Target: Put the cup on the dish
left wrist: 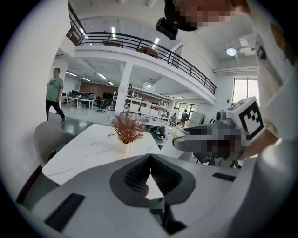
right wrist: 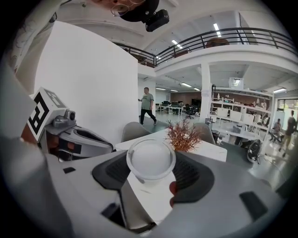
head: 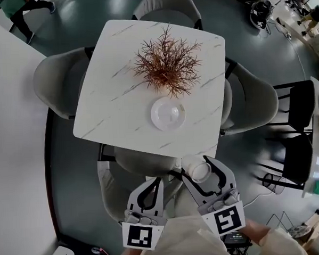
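A clear plastic cup (head: 198, 169) sits between the fingers of my right gripper (head: 200, 167), which is shut on it; the cup hangs off the table's near edge, its open mouth facing up. The right gripper view shows the cup (right wrist: 151, 159) upright between the dark pads. The white round dish (head: 168, 113) lies on the white marble table (head: 110, 100), just in front of the plant and beyond the cup. My left gripper (head: 158, 182) is lower left of the cup, over a chair, shut with nothing in it; its tips (left wrist: 150, 157) meet.
A dried reddish plant (head: 168, 65) in a small white pot stands mid-table behind the dish. Grey chairs ring the table at left (head: 55, 76), right (head: 254, 100), far side (head: 166, 4) and near side (head: 142, 162). A person (head: 20, 11) walks at the far left.
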A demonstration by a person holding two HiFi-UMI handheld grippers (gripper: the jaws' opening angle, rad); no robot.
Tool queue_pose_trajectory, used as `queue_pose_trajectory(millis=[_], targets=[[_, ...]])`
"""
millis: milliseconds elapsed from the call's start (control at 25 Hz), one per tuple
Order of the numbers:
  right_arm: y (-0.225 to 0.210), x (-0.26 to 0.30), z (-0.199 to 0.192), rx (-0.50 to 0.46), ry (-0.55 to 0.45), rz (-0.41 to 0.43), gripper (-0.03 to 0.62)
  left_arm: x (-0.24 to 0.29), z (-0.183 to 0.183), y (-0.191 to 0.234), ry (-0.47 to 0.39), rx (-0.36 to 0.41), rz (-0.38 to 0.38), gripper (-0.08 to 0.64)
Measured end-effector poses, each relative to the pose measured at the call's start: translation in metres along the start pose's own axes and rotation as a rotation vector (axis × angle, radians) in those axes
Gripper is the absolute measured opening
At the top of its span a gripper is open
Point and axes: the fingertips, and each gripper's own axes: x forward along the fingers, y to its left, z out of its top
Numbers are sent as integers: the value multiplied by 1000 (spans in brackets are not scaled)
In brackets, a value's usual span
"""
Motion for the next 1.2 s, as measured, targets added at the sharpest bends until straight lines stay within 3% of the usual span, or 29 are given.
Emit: queue_pose_trajectory(millis=[520,720,1200], targets=[[-31,47,-44,-4,64,6,268,49,-29,22,55,49,54,3],[-50,69,-58,-5,51,-19,270,66,-37,32,125,166,32,3],[-73,112,-79,-67,67,40,270,93,-49,51,134,101,118,3]])
